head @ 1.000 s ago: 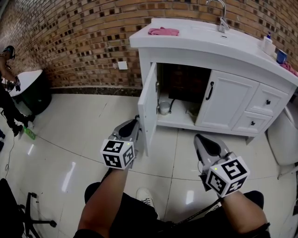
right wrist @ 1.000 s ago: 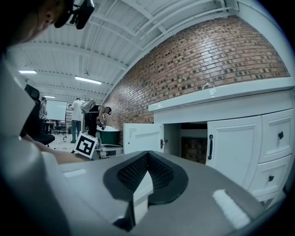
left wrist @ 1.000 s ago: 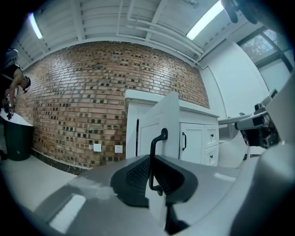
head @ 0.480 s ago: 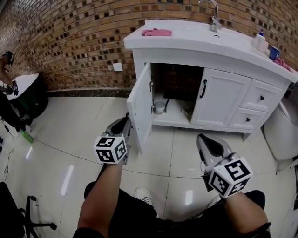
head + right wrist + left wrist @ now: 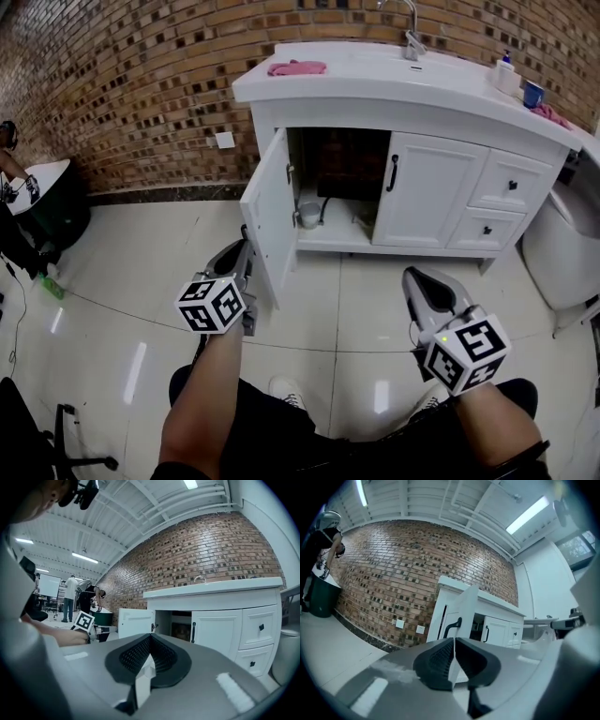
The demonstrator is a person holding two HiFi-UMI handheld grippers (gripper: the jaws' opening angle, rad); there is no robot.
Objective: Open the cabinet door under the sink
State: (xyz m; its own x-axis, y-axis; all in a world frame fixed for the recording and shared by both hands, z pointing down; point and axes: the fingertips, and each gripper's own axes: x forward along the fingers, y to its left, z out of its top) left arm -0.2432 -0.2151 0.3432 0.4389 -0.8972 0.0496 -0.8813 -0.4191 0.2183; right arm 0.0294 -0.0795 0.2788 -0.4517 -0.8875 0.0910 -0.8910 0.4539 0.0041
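Since the left door (image 5: 264, 220) of the white cabinet (image 5: 525, 150) under the sink already stands swung wide, the job looks done or nearly so. That cabinet rises ahead of both pairs of fingers, well beyond the right ones and near the left ones. The open door's free edge stands just past the left gripper (image 5: 246, 253) tips, slightly to their right. The shut door (image 5: 427, 192) lies farther ahead, between the two grippers' lines.

The left gripper's jaws sit together with only a thin slit between them and grip nothing; the door shows beyond them, not between them. The right gripper (image 5: 424, 278) is pinched nearly closed too and empty, with bare floor past its tips.

I judge the door a light, stiff panel on hinges that swings freely, with a smooth painted face that pads might slip on. The dark bar handle (image 5: 452, 626), up and ahead of the left fingertips, is the surest place to take hold; the free edge is next best.
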